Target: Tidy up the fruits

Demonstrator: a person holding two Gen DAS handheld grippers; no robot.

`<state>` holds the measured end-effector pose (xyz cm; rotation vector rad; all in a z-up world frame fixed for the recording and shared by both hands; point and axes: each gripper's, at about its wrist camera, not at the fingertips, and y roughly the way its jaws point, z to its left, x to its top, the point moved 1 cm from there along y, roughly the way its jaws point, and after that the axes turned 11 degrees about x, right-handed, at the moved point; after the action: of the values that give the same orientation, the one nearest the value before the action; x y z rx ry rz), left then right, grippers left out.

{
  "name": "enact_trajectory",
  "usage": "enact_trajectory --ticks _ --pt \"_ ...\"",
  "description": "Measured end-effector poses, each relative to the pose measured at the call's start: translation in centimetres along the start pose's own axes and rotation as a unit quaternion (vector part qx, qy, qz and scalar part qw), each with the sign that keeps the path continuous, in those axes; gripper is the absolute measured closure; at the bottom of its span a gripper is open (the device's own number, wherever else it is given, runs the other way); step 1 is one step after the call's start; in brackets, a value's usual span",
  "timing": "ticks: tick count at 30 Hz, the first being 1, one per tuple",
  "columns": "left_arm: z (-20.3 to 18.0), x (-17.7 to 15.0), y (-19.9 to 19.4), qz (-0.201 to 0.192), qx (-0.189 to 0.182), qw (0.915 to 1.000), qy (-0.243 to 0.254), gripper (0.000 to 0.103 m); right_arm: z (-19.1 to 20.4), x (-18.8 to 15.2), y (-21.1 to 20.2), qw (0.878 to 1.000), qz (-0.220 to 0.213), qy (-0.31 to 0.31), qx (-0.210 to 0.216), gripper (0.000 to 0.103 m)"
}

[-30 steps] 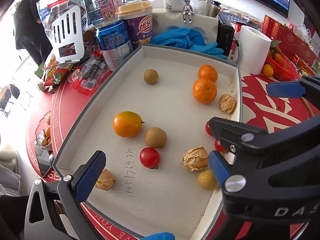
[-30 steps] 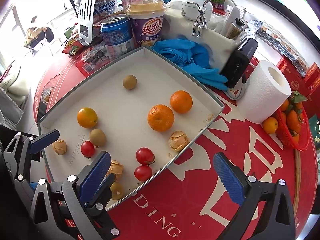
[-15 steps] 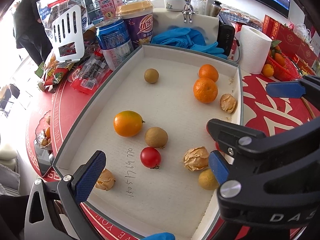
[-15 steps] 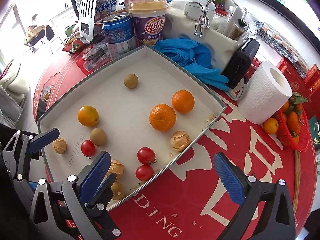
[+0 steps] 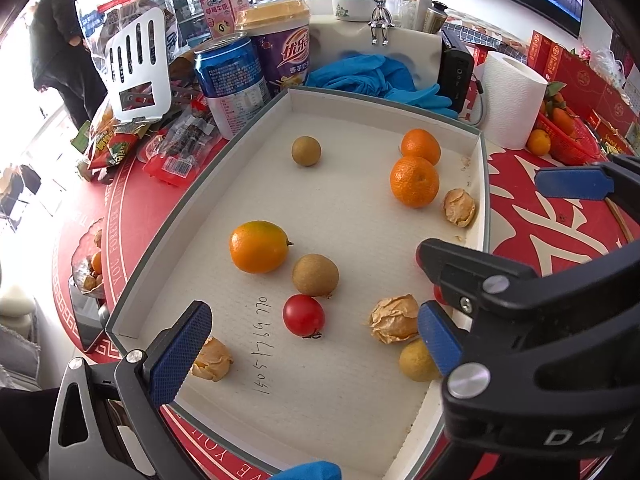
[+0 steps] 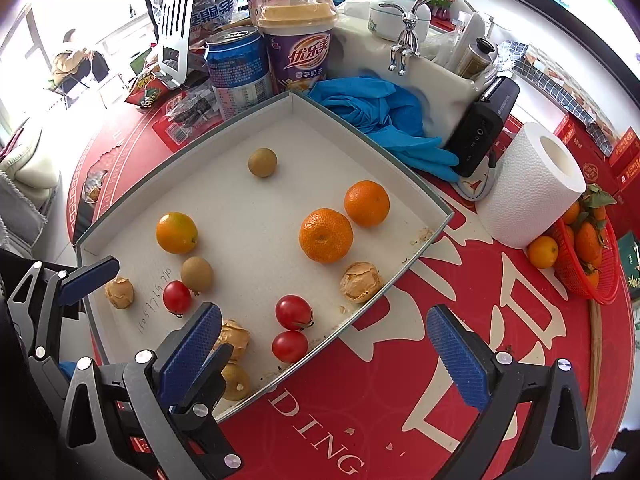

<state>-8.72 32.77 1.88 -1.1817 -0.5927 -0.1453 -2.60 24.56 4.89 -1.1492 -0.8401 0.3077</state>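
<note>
A shallow white tray (image 5: pixel 482 184) (image 6: pixel 436 220) on the red table holds loose fruit: two oranges (image 6: pixel 326 234), an orange-green citrus (image 5: pixel 258 246), brown longans (image 5: pixel 315 275), cherry tomatoes (image 6: pixel 293 312) (image 5: pixel 303 315), papery husked fruits (image 5: pixel 394 319) and a small yellow fruit (image 5: pixel 416 360). My left gripper (image 5: pixel 306 354) is open and empty over the tray's near edge. My right gripper (image 6: pixel 326 354) is open and empty, straddling the tray's near right wall just short of the two tomatoes; its left finger hides part of a husked fruit.
Behind the tray stand a blue can (image 6: pixel 238 72), a purple cup (image 6: pixel 298 46), blue gloves (image 6: pixel 380 114), a black device (image 6: pixel 486 128) and a paper roll (image 6: pixel 528 186). A red basket of tangerines (image 6: pixel 588 252) sits right. Snack packets (image 5: pixel 120 144) lie left.
The right gripper has crept slightly forward toward the tray. The left gripper and the fruit have barely moved.
</note>
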Motion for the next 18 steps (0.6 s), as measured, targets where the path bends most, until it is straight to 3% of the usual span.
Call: enact_trajectory --ticks 18 --pt "-0.13 -0.09 -0.10 0.001 -0.004 1.0000 0.005 0.000 0.19 -0.23 0.05 1.000 -0.001 -0.010 -0.011 0.000"
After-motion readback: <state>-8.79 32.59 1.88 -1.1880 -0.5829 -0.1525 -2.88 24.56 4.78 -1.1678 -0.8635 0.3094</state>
